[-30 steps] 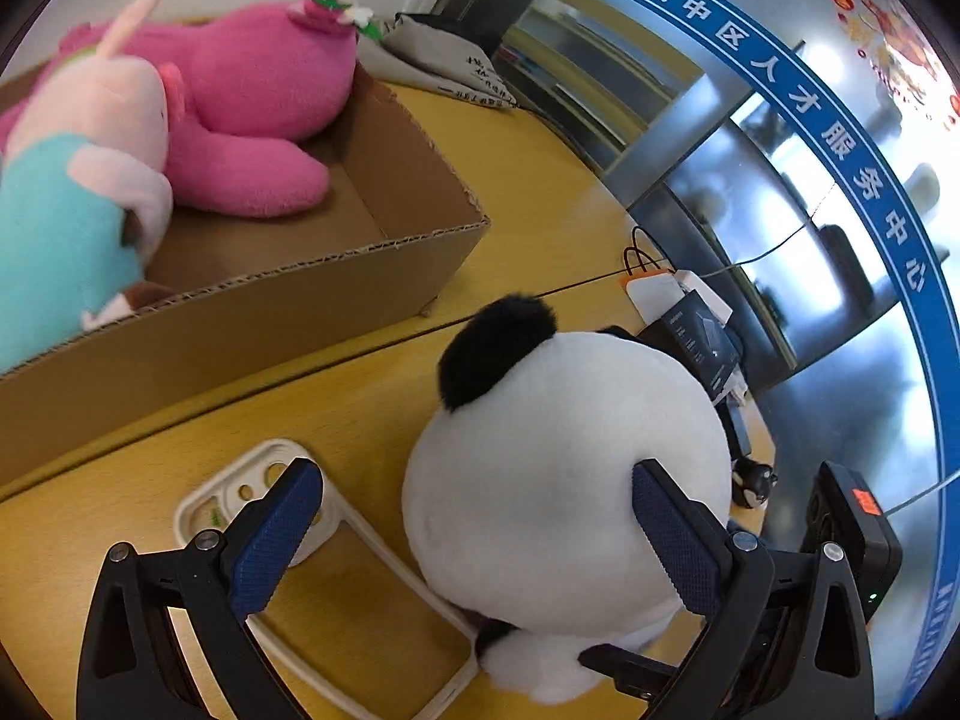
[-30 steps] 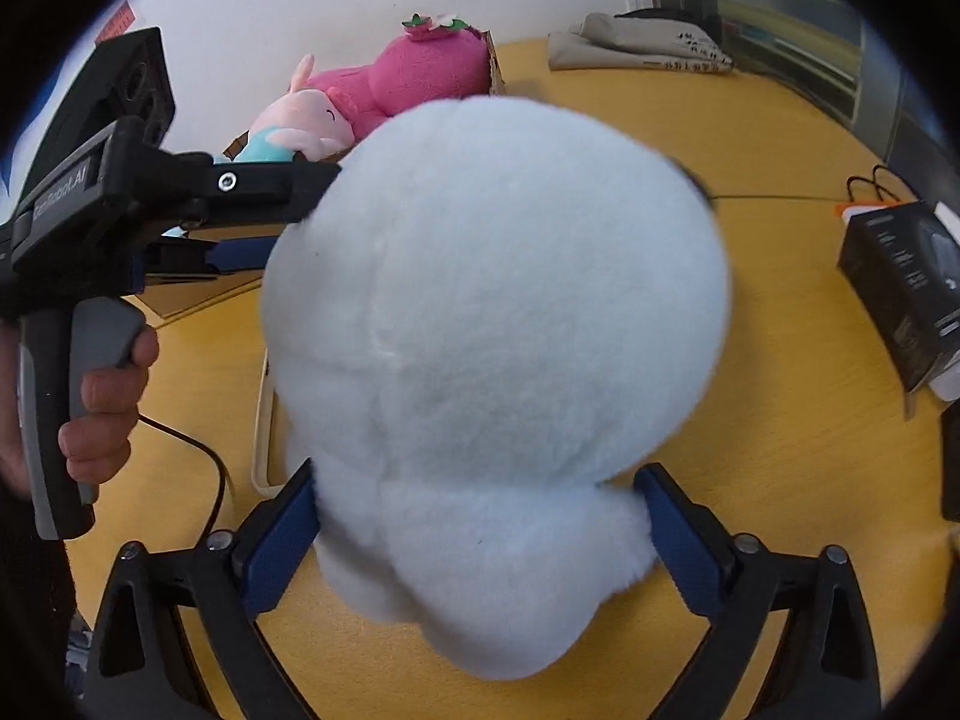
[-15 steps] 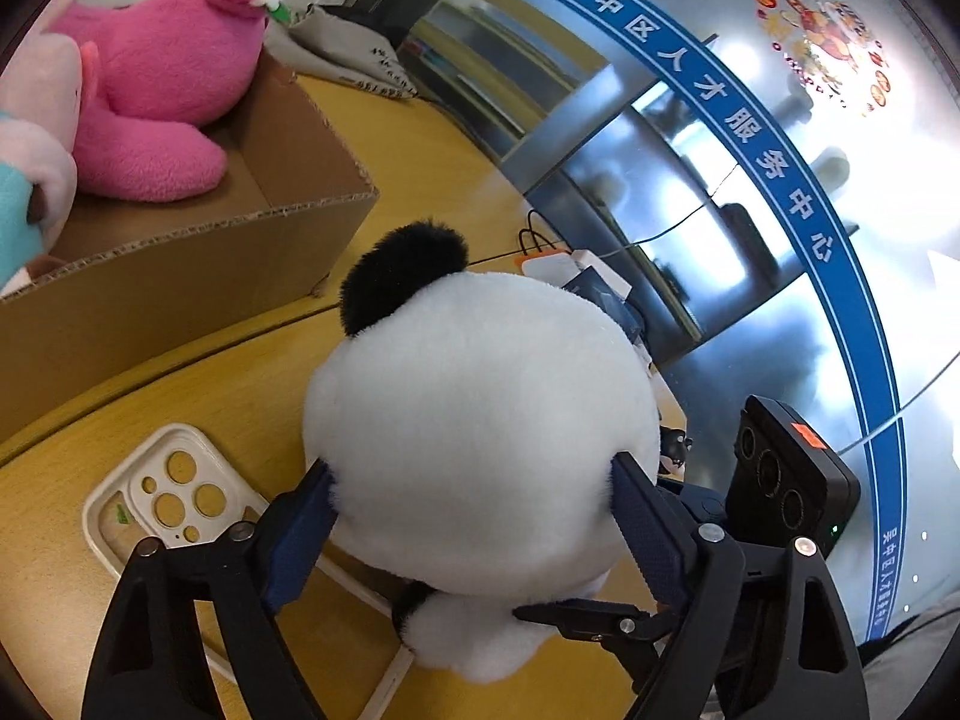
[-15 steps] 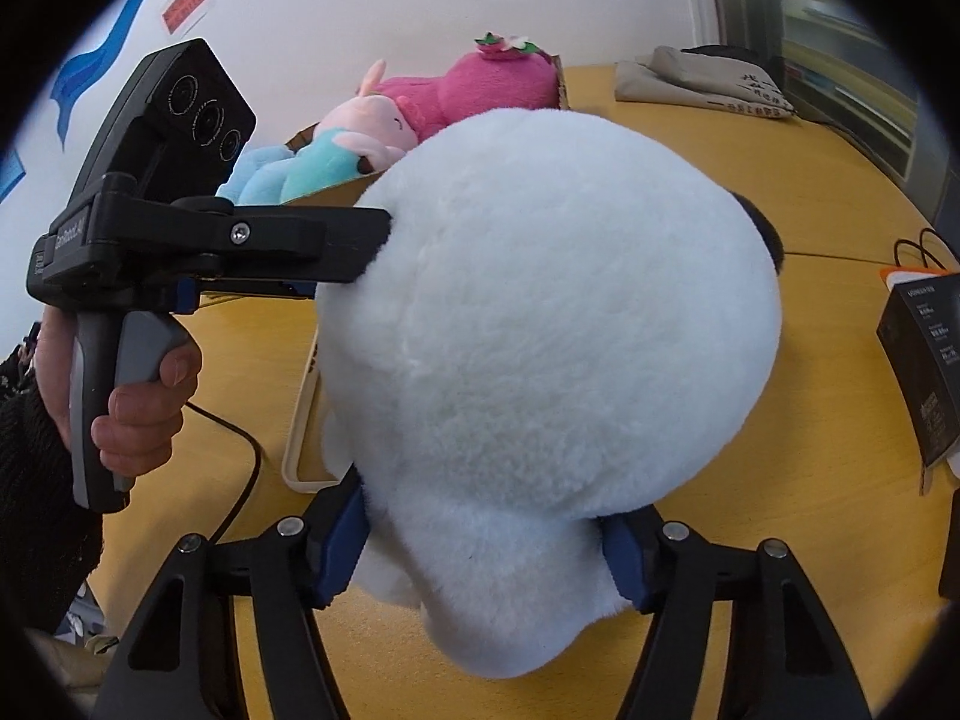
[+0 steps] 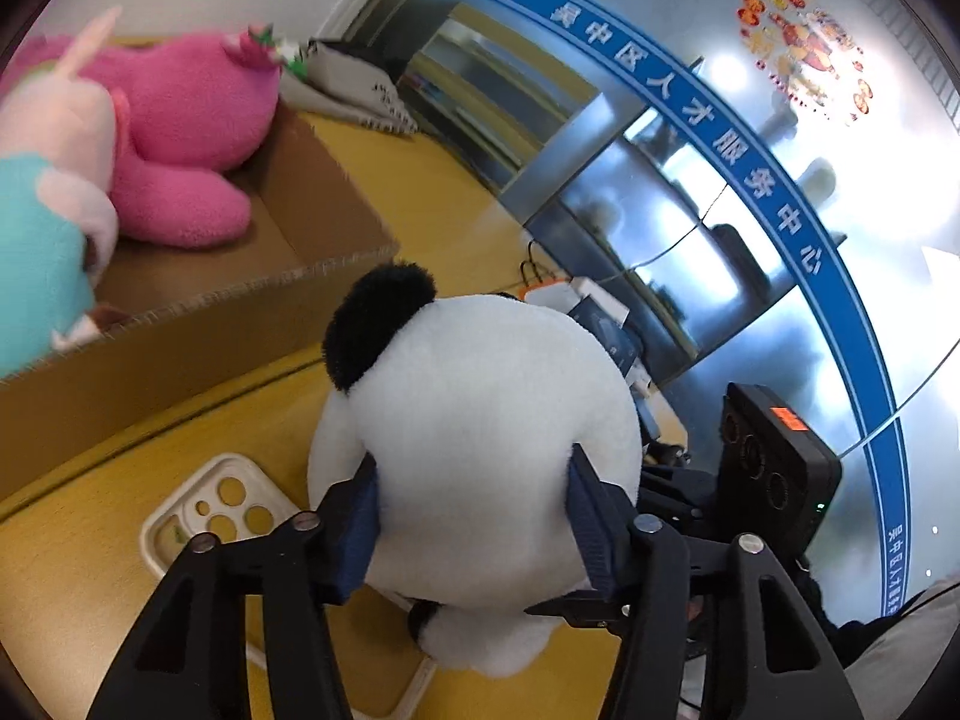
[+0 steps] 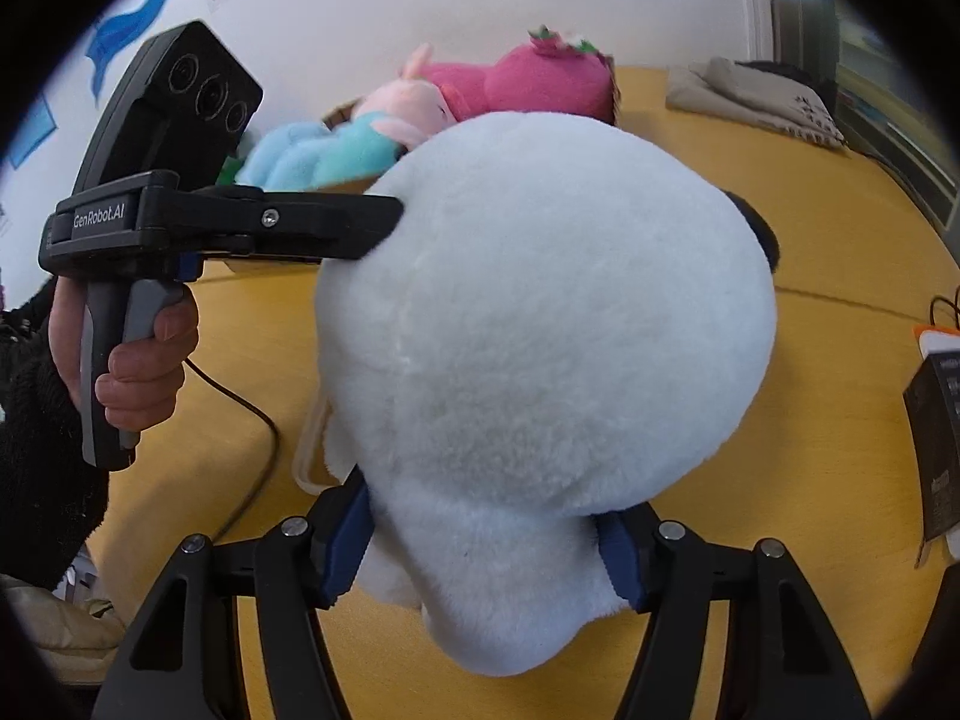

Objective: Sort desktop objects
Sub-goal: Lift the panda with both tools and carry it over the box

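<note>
A white panda plush (image 5: 480,414) with a black ear is held above the yellow table by both grippers. My left gripper (image 5: 474,516) is shut on the plush's head. My right gripper (image 6: 486,546) is shut on the plush (image 6: 540,330) lower down, at its neck. The left gripper's body (image 6: 210,222) shows in the right wrist view, pressing into the plush from the left. A cardboard box (image 5: 300,228) at the back left holds a pink plush (image 5: 186,114) and a pink-and-teal plush (image 5: 48,204).
A cream phone case (image 5: 222,510) lies on the table under the plush. Black boxes and an orange-white item (image 5: 594,312) sit at the right; a black box (image 6: 936,420) shows in the right wrist view. A grey folded cloth (image 6: 756,96) lies at the far table edge.
Both grippers have closed onto the panda plush, squeezing it. The plush has risen off the table a little, toward the box.
</note>
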